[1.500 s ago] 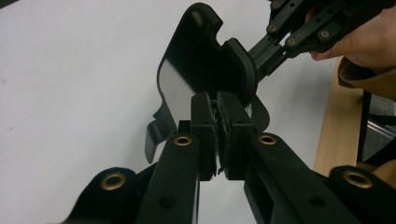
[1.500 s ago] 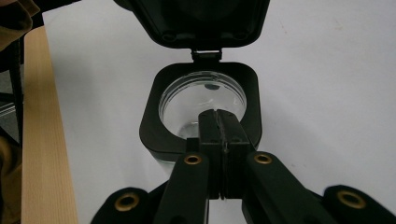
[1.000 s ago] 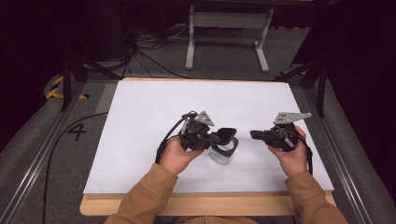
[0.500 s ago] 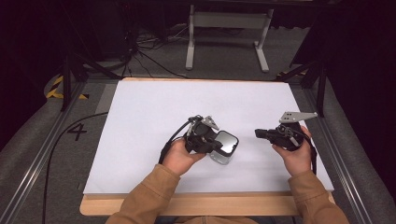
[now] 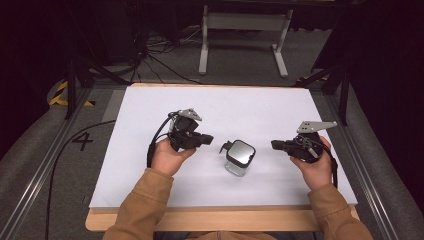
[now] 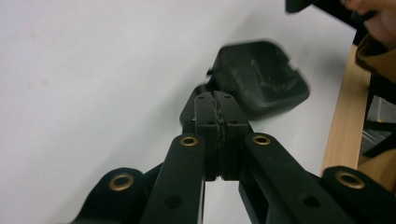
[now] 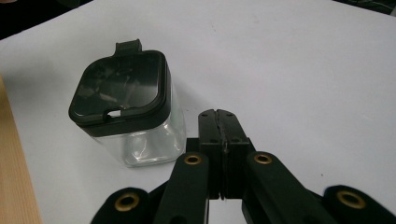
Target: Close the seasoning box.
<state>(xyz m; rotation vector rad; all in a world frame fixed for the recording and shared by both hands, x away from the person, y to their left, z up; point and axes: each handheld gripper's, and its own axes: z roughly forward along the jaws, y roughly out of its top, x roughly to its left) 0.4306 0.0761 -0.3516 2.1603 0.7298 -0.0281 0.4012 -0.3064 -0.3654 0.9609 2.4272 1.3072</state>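
The left gripper had its jaws pressed together on nothing, and so did the right gripper. Between them, apart from both, the small clear plastic square jar with a dark flip lid stood upright on the white table sheet, nearer the right gripper. It looked light, rigid and rather slick. I judged the flat side walls under the lid the safest hold, since the little tab at the lid's edge might spring open.
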